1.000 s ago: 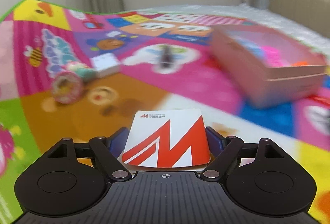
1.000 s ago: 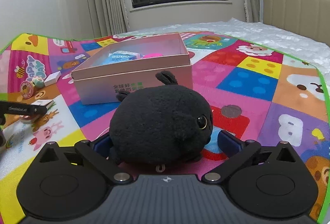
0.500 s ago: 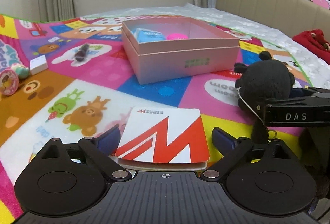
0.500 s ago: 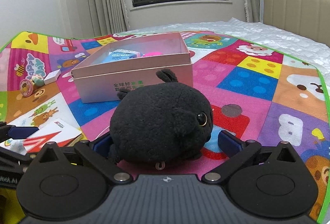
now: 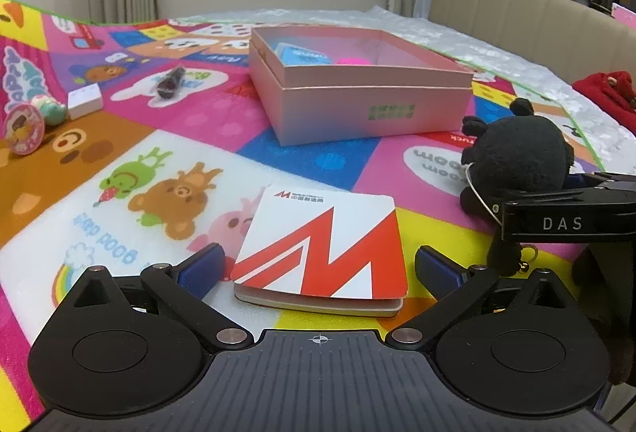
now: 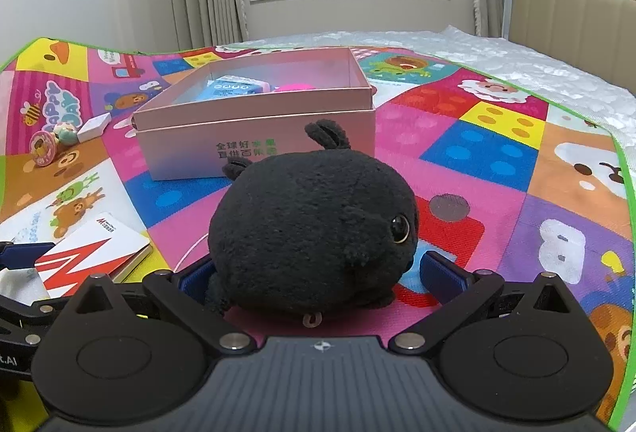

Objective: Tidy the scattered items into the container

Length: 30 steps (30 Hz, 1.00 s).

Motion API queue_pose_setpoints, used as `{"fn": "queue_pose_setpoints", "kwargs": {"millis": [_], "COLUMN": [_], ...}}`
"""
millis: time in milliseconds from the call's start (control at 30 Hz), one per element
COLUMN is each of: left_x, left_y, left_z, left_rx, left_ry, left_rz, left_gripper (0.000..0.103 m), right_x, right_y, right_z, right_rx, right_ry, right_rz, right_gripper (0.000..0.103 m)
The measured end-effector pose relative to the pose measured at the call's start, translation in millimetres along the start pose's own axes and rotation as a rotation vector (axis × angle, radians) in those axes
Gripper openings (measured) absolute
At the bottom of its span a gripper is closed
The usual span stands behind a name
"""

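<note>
Two views, left wrist first: our left gripper has just been opening and stands wide, pads clear of the notebook lying flat between them on the mat; stiff, slick cover, so we'd pinch its side edges. Right wrist: our right gripper brackets the black plush, soft and light, before the pink box; whether it squeezes, we cannot tell.
</note>
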State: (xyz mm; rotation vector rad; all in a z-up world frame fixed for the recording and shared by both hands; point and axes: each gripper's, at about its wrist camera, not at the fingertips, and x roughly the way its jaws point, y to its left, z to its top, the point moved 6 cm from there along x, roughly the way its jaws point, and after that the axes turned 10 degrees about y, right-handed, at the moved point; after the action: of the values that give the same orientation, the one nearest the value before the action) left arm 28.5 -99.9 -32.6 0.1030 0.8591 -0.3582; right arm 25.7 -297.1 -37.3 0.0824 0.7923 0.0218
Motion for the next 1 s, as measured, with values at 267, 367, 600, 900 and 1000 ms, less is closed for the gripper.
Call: {"fn": "queue_pose_setpoints", "kwargs": {"millis": [267,367,600,900,1000], "left_x": [1,1,1,0,0], "left_y": [-1,-1,-1,-2,-2], "left_z": [-3,-3,-4,-5,-7], "left_rx": [0.024,0.024,0.023,0.026,0.029], "left_ry": [0.012,0.012,0.002,-0.009,-0.023], "left_rz": [0.0,0.0,0.001,0.008,0.008], "left_gripper": [0.103,0.103,0.103,0.103,0.103], "right_x": [-2,0,0,1,0], "right_y": [-5,-3,1,5,5], "right_z": [-1,-1,-2,-2,-1], "right_rx": [0.024,0.01,-0.016,-0.044,-0.046], "right_ry": [0.009,0.022,0.024,0.022,0.025], "right_rz": [0.048,0.033,0.009,-0.02,-0.023], "right_gripper": [0.103,0.103,0.103,0.103,0.103]}}
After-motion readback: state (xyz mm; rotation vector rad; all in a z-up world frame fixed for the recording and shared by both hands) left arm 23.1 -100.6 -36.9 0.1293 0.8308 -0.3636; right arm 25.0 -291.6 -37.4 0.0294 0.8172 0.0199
